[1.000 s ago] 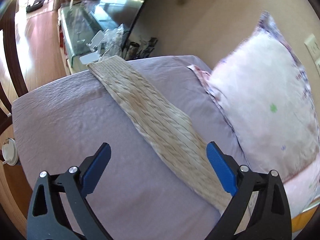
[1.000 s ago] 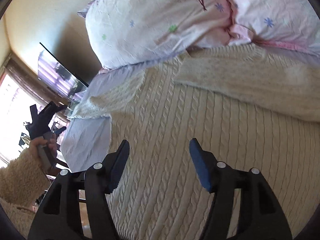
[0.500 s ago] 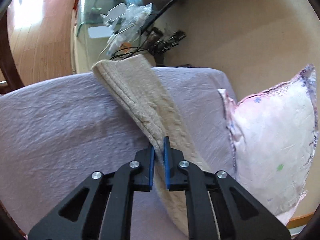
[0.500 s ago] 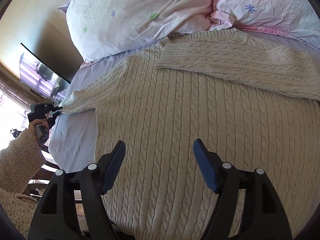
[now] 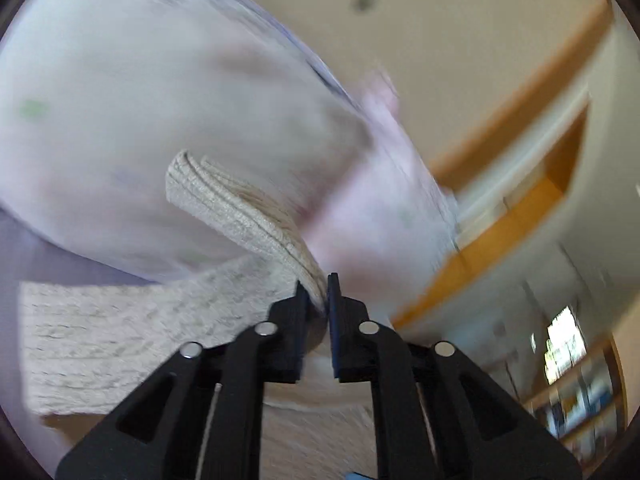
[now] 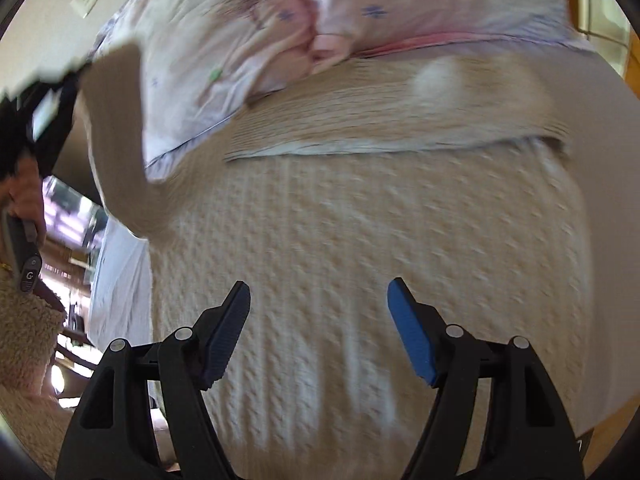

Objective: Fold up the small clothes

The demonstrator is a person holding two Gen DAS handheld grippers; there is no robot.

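A cream cable-knit sweater [image 6: 360, 260] lies flat on the bed, one sleeve [image 6: 380, 120] folded across its chest. My left gripper [image 5: 318, 300] is shut on the other sleeve [image 5: 240, 212], near its cuff, and holds it lifted in the air. In the right wrist view that raised sleeve [image 6: 120, 140] hangs at the left, with the left gripper blurred above it. My right gripper [image 6: 318, 328] is open and empty, hovering over the sweater's lower body. Both views are motion-blurred.
Pink floral pillows [image 6: 320, 12] lie behind the sweater at the head of the bed. The lilac sheet [image 6: 120, 280] shows at the left. A wooden frame [image 5: 500, 220] and wall stand to the right in the left wrist view.
My left gripper closed on the sleeve half a second ago and has since lifted it off the bed and swung it toward the pillows. The right gripper stays open over the sweater.
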